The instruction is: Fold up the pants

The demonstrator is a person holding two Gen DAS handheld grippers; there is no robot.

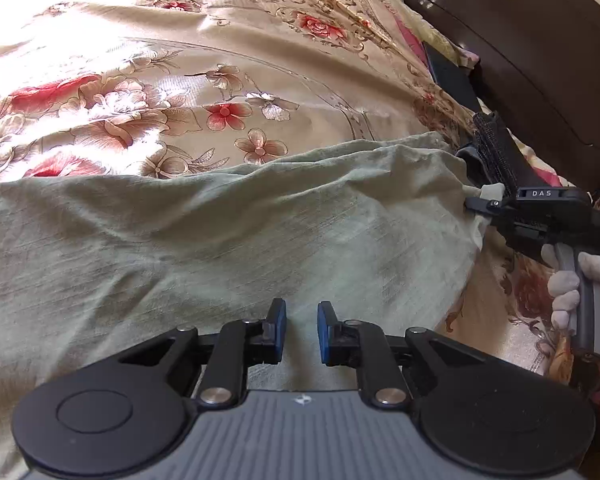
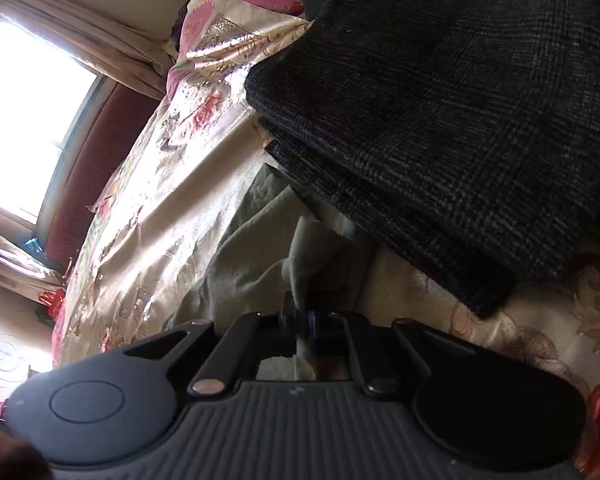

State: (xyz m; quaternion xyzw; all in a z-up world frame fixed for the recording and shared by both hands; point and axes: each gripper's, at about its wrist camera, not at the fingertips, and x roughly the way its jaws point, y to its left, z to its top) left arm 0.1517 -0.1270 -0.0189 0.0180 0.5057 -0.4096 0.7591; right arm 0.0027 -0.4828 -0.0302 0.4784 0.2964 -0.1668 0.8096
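Pale green pants (image 1: 228,232) lie spread across the floral bedspread (image 1: 180,80). My left gripper (image 1: 301,320) is open, its blue pads apart just above the near part of the pants. My right gripper (image 1: 476,202) is seen at the right edge of the pants, held by a gloved hand and shut on the cloth's edge. In the right wrist view the right gripper (image 2: 302,320) is shut on a bunched corner of the green pants (image 2: 252,264).
A folded dark plaid garment (image 2: 440,120) lies on the bed right beside the pinched pants edge; it also shows in the left wrist view (image 1: 496,148). A dark wooden bed frame (image 1: 540,60) runs along the right. A bright window (image 2: 28,112) is at the far side.
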